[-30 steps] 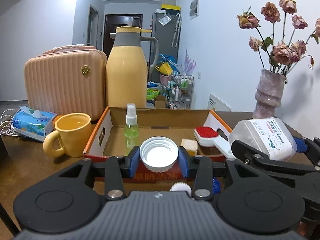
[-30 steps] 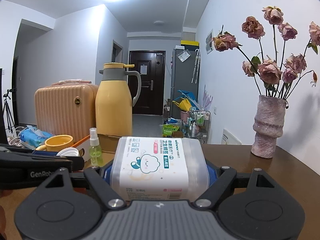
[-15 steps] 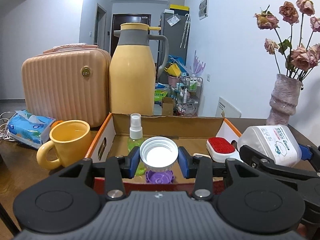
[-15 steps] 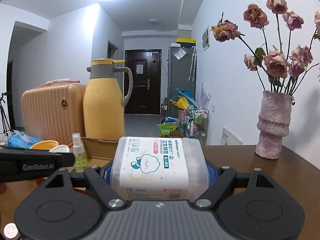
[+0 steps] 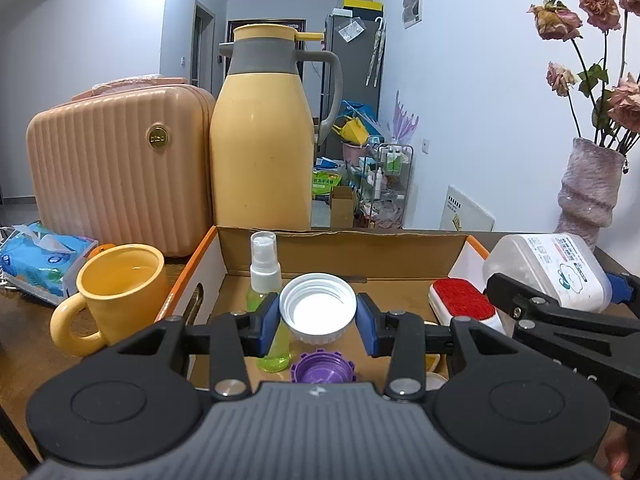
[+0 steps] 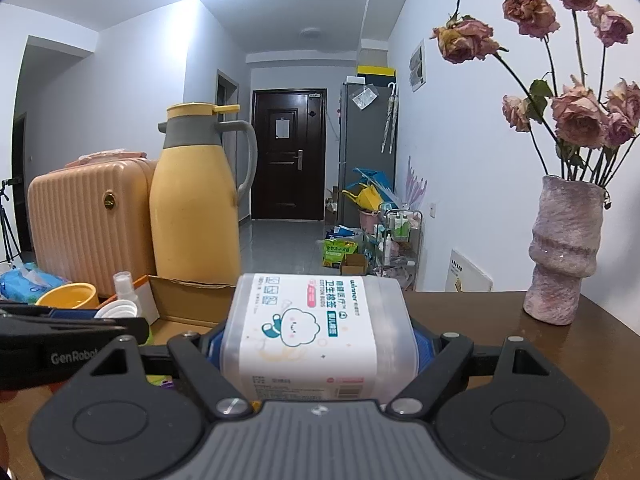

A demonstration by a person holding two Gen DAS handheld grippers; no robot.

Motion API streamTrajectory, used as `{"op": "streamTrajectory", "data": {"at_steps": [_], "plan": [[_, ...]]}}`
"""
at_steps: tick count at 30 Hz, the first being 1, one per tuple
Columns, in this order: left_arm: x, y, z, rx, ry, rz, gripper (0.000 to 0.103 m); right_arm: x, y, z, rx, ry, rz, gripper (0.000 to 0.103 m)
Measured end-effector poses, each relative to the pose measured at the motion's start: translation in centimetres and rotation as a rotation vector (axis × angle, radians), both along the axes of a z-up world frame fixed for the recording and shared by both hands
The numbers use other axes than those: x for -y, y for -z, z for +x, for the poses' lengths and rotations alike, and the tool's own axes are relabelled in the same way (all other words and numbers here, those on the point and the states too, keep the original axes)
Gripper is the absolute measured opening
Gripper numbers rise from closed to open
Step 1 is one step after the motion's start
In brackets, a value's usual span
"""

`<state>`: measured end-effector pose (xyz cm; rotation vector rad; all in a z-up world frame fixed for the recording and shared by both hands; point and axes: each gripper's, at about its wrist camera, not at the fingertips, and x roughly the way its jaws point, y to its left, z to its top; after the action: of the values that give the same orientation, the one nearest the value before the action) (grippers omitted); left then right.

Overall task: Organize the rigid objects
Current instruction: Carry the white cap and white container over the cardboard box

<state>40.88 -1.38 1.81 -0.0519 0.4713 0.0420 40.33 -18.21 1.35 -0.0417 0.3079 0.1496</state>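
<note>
Left claw (image 5: pixel 317 317) was clamped on a white jar lid (image 5: pixel 318 311), held open side toward the camera, and since a second earlier it had been carried in over the front of the cardboard box (image 5: pixel 344 256), so way more of the box floor could be seen under it. Off to the left on the worktop (image 5: pixel 28 364), a yellow mug (image 5: pixel 116 292) was parked just beside the box wall, with the tissue pack (image 5: pixel 36 256) further out. Inside the box, a green spray bottle (image 5: pixel 265 280) was stood upright just behind the left pad, and a purple cap (image 5: pixel 323 369) was lying right below the lid. Further right, a red-topped brush (image 5: pixel 460 300) was resting near the box's right wall. Right claw (image 6: pixel 316 350) was clamped on a cotton bud box (image 6: pixel 316 328), also brought closer alongside, hanging near the right edge of the carton. Looks like both things were pretty much lined up for dropping in, nothing let go yet. Free floor seemed to be left mid-box, behind the lid.
</note>
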Motion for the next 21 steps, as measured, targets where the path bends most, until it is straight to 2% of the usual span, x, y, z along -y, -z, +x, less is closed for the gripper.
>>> {"op": "streamTrajectory", "data": {"at_steps": [21], "plan": [[-1.0, 0.6, 3.8, -0.005, -0.021, 0.028, 0.041, -1.3, 0.3, 5.0, -0.050, -0.066, -0.068, 0.082]]}}
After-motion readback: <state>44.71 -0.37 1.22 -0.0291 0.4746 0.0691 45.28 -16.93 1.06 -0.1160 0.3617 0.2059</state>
